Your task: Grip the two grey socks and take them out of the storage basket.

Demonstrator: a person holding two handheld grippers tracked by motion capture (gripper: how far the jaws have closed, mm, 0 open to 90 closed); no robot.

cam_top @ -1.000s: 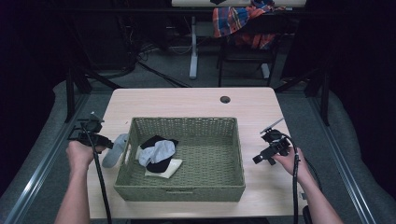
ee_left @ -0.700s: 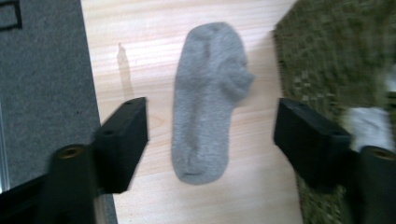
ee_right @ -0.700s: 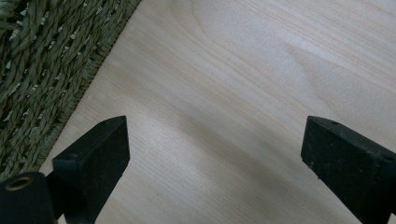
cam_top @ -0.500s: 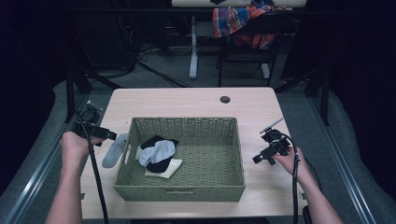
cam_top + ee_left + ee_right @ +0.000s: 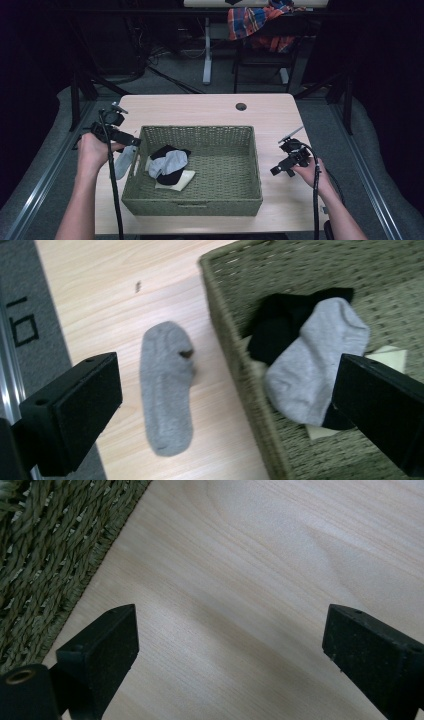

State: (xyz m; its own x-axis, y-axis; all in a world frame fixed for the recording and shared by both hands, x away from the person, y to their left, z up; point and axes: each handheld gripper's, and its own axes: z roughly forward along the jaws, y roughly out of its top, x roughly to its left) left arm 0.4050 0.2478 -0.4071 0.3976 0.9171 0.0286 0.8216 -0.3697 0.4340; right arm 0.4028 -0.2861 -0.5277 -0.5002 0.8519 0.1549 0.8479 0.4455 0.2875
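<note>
The left gripper (image 5: 131, 141) hangs above the table's (image 5: 210, 107) left edge, just outside the basket (image 5: 200, 206). Its jaws have just been opening and now stand spread wide with nothing between them. Below it a grey sock (image 5: 166, 387) lies flat on the wood, just beside the basket's left wall and outside it. In the basket's left part sit a second grey sock (image 5: 314, 357), a black sock (image 5: 277, 325) partly under it, and a pale one (image 5: 177, 181) at the bottom of the pile.

The work in hand looks like moving socks between basket and table, with this sock just set down. The sock lies clear of the wall, so the release seems clean.

If the next pick is the grey sock in the basket, the left gripper should come over the wall high enough to clear the rim, then drop straight onto that sock's raised middle. A shallow pinch on the top layer would keep the black sock from coming along. A slow lift would show early whether the two cling.

The right gripper (image 5: 281, 169) rests over bare table to the right of the basket, jaws spread and empty. It could steady the basket's rim if the basket slides.
</note>
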